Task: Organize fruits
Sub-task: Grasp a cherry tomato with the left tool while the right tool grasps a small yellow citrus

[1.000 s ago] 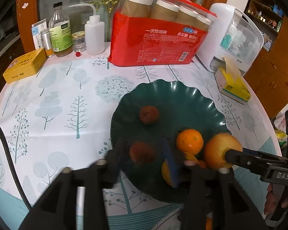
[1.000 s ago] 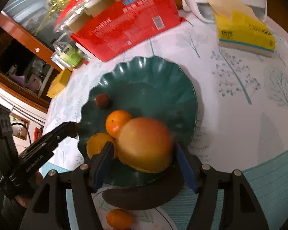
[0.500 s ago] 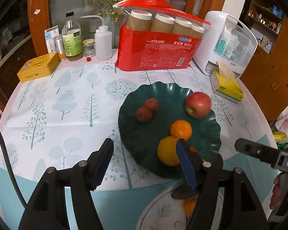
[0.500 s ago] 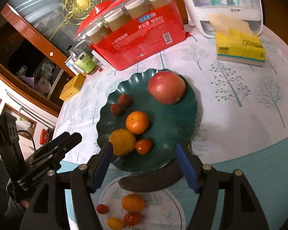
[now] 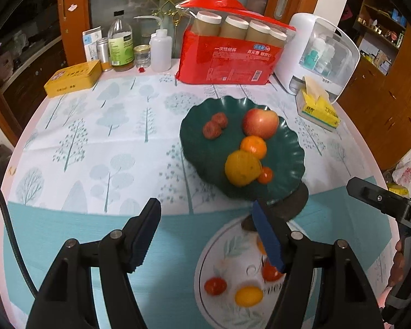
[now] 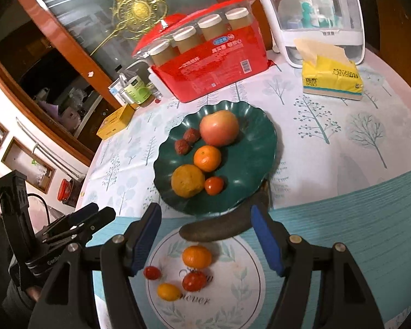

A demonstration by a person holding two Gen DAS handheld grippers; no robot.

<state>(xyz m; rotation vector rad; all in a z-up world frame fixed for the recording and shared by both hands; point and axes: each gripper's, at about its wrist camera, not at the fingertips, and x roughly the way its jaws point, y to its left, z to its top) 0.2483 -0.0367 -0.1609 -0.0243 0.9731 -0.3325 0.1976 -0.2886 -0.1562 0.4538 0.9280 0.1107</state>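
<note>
Both claws empty, jaws spread wide: left claw, right claw. Green plate on counter holds apple, mandarin, yellow orange, small tomato, two dark red fruits. White plate just in front holds more small fruits.

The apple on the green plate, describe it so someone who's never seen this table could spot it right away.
Find the dark green scalloped plate in the middle of the tree-print tablecloth. The apple sits at the plate's far side, toward the red pack of paper cups. It is the biggest fruit there, pinkish red, while its neighbours are orange, yellow or small and dark red.
</note>
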